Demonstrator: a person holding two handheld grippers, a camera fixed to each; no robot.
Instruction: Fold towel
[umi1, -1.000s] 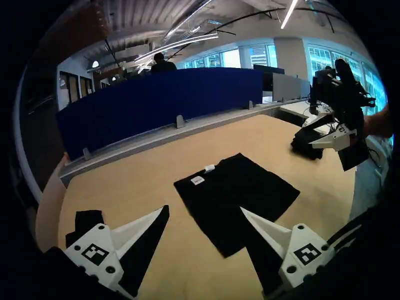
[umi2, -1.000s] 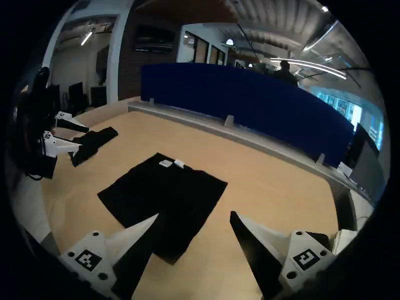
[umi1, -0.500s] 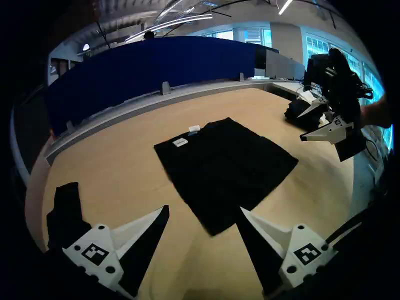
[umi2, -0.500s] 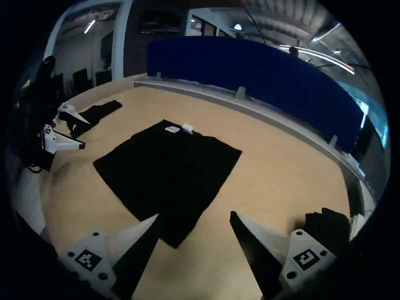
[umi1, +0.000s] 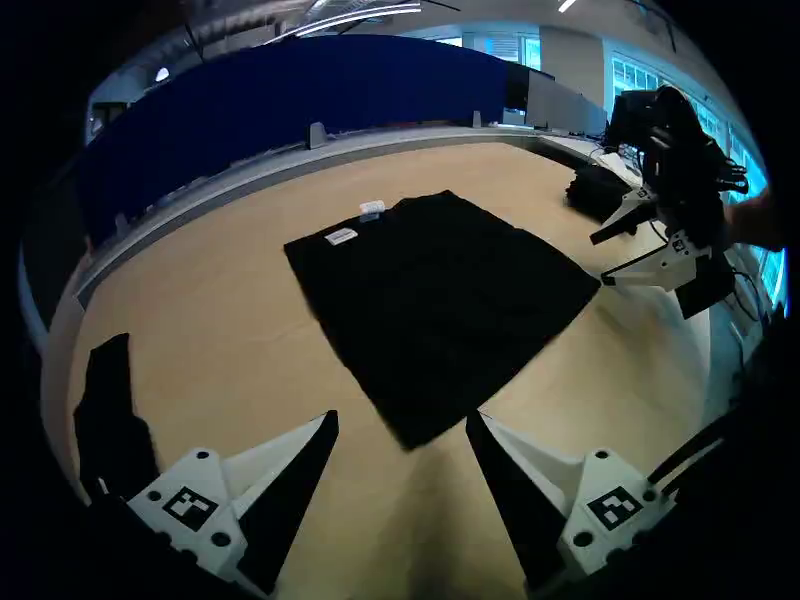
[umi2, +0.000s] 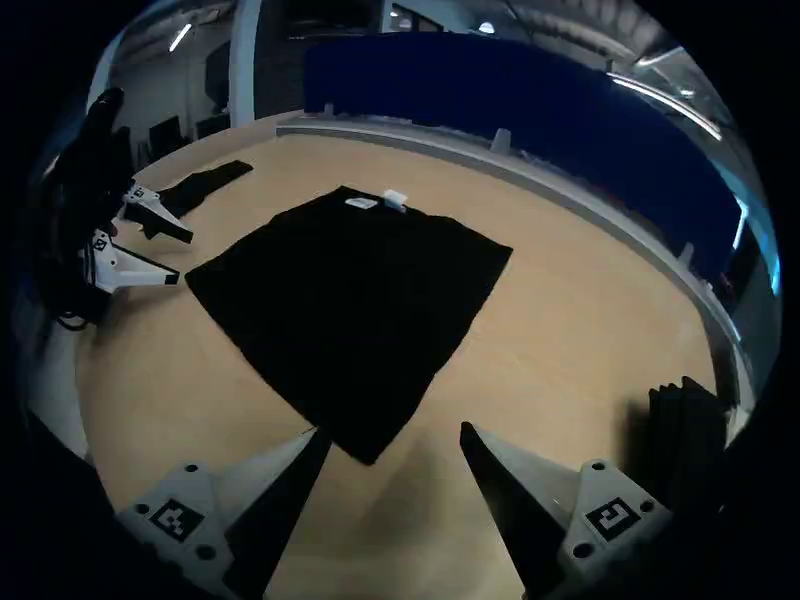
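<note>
The towel (umi1: 440, 300) is a black one, spread flat and unfolded in the middle of the wooden table (umi1: 250, 330), with two little white tags (umi1: 341, 237) on its far edge. What's changed over the last second: both views have dropped lower and moved in, so the cloth looks a lot bigger, and a near corner now sits right in front of each set of tongs. The left gripper (umi1: 402, 420) has its fingers spread wide with nothing in them, hovering just short of its corner. Same for the right gripper (umi2: 393, 430): spread wide, empty, corner just ahead. So I'd say the fold hasn't started and this is the approach for a two-corner pinch. Off to the sides there's a folded dark stack (umi2: 685, 420) and another dark cloth (umi1: 110, 410), well apart from the towel. A blue divider (umi1: 280, 90) runs along the back.
</note>
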